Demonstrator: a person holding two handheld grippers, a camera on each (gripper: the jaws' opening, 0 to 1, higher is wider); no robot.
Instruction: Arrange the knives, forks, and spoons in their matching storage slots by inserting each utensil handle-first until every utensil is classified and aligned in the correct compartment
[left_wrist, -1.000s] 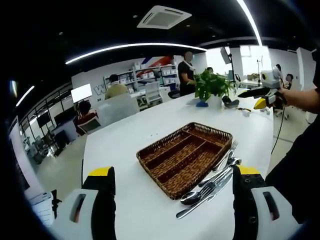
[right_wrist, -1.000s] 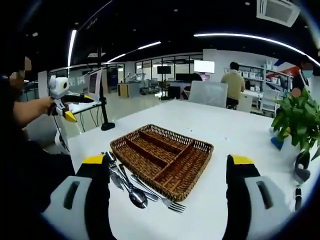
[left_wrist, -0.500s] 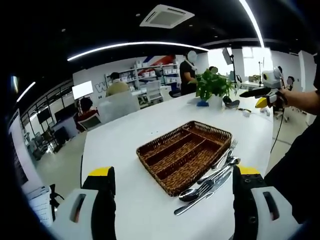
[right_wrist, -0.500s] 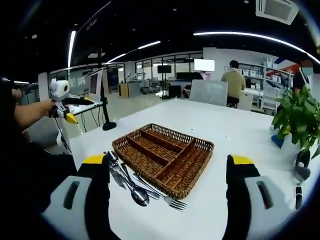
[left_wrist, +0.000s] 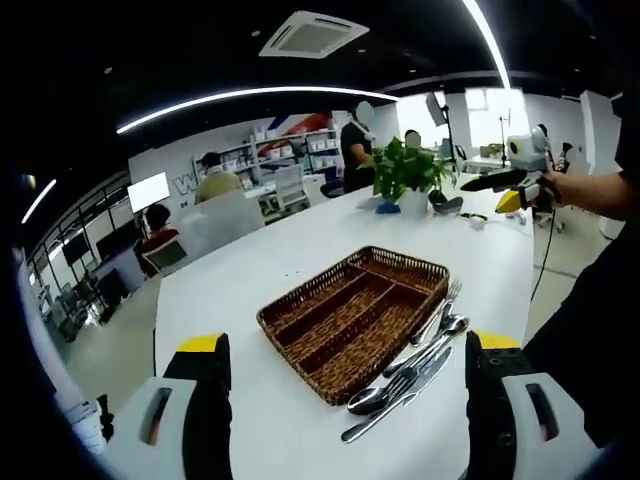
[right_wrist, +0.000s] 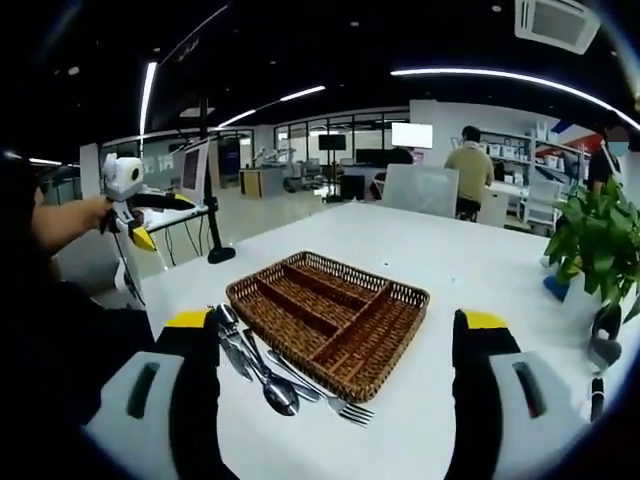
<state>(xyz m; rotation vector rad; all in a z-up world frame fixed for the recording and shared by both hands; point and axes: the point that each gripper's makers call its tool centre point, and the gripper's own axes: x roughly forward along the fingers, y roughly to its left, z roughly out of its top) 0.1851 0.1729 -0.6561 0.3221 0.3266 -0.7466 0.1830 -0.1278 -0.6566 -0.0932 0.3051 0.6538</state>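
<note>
Both grippers, left gripper (left_wrist: 340, 400) and right gripper (right_wrist: 335, 385), hover wide open; only the views have drifted, wicker tray (right_wrist: 385, 345) empty, utensils (right_wrist: 262, 368) untouched beside it on the desk.

In the left gripper view, the left claw (left_wrist: 340, 375) rises from the bottom edge with its two jaws spread wide apart and nothing between them. At the upper right, the person's right hand (left_wrist: 548, 190) holds the right claw (left_wrist: 497, 191) raised on an outstretched arm. In the right gripper view, the right claw (right_wrist: 338, 350) stands equally wide, holding nothing. At the left edge, the left hand (right_wrist: 100, 212) grips the left claw (right_wrist: 150, 218).
</note>
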